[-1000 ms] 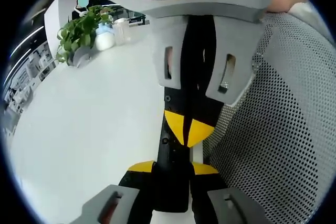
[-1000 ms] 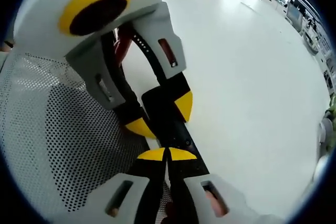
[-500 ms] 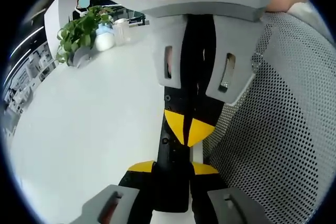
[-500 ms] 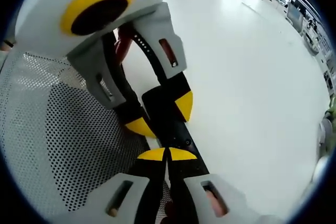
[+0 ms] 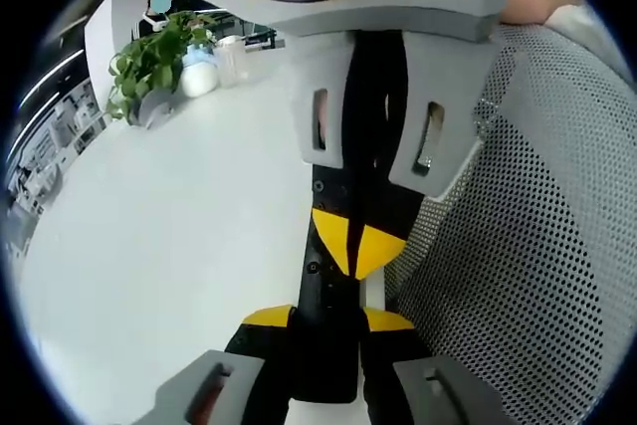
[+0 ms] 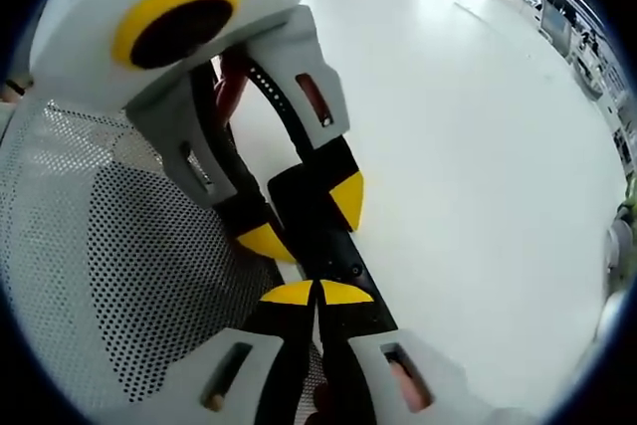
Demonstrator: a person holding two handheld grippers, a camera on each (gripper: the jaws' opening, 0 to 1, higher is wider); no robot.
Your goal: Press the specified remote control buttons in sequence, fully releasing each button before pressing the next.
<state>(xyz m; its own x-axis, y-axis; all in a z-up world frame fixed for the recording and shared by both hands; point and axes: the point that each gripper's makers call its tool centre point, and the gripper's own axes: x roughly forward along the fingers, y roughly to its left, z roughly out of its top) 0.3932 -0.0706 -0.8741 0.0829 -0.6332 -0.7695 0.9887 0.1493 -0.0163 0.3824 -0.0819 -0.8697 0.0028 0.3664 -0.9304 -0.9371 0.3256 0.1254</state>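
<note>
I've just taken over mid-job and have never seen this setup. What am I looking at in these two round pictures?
There is no robot here. A person holds a hand-held gripper in each hand, and each carries a fisheye camera looking along its own jaws. In the left gripper view, the left hand-held gripper clamps a black slab, apparently the remote. In the right gripper view, the right hand-held gripper is shut, with its yellow tips on that slab. Below lie a white table and a perforated white mesh, with a potted plant further back.
</note>
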